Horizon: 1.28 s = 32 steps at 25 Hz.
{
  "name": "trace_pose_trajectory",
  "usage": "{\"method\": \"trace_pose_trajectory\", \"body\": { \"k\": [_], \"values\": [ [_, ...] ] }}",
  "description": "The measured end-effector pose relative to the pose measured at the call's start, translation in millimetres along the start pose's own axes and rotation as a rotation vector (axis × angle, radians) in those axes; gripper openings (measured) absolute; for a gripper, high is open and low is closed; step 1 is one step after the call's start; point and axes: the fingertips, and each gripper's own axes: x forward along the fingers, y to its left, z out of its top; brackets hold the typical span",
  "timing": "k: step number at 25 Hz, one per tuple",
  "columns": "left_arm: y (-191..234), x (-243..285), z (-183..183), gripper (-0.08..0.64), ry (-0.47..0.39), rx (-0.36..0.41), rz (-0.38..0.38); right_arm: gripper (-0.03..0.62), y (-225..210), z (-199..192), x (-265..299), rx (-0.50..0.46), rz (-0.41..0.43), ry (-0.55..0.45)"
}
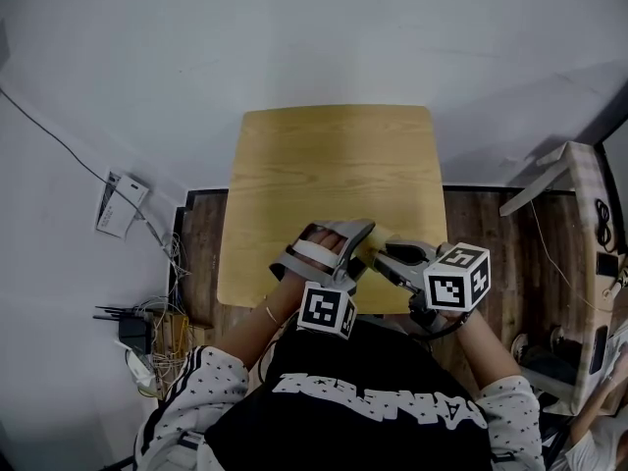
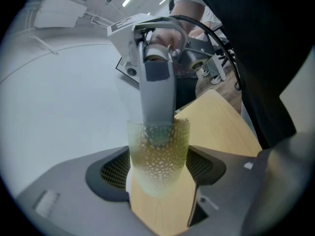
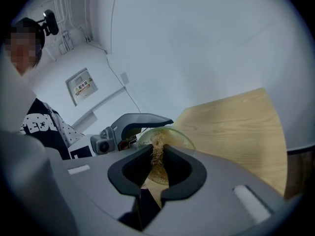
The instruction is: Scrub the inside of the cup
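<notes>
A translucent yellow-green cup [image 2: 158, 154] with a dotted texture lies on its side between the jaws of my left gripper [image 2: 158, 168], which is shut on it. In the head view the cup [image 1: 377, 239] shows just past the left gripper [image 1: 345, 250], above the wooden table's [image 1: 334, 165] near edge. My right gripper [image 3: 157, 162] is shut on a tuft of straw-coloured scrubber fibres [image 3: 157, 154], and its tips sit at the cup's round mouth [image 3: 172, 137]. The left gripper view shows a grey finger [image 2: 157, 90] of the right gripper reaching into the cup. The right gripper [image 1: 388, 260] meets the cup from the right.
The person's black-shirted torso [image 1: 383, 400] stands close to the table's near edge. On the floor to the left lie cables and a router [image 1: 132, 327], with a wall box [image 1: 120, 204] above them. A pale wooden frame [image 1: 579, 194] stands at the right.
</notes>
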Motion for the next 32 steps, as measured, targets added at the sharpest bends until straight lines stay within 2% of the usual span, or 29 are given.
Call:
{"method": "trace_pose_trajectory", "body": {
  "k": [8, 14, 16, 20, 23, 27, 32],
  "values": [
    [14, 7, -17, 0.354, 0.022, -0.065, 0.043, 0.075, -4, 12, -13, -0.073, -0.046, -0.020],
    [28, 14, -35, 0.355, 0.041, -0.173, 0.073, 0.077, -6, 26, -25, -0.245, -0.141, -0.037],
    [33, 17, -39, 0.356, 0.034, -0.239, 0.086, 0.077, -7, 31, -28, -0.298, -0.180, -0.059],
    [32, 24, -40, 0.356, -0.020, -0.440, 0.070, 0.078, -7, 43, -35, -0.456, -0.301, -0.137],
    [31, 29, -42, 0.356, -0.046, -0.521, 0.058, 0.078, -1, 49, -38, -0.555, -0.364, -0.199],
    [29, 33, -47, 0.356, -0.085, -0.633, 0.034, 0.079, 2, 61, -48, -0.566, -0.445, -0.307],
    [22, 43, -55, 0.356, -0.113, -0.703, 0.000, 0.080, -21, 60, -65, -0.512, -0.565, -0.339]
  ]
}}
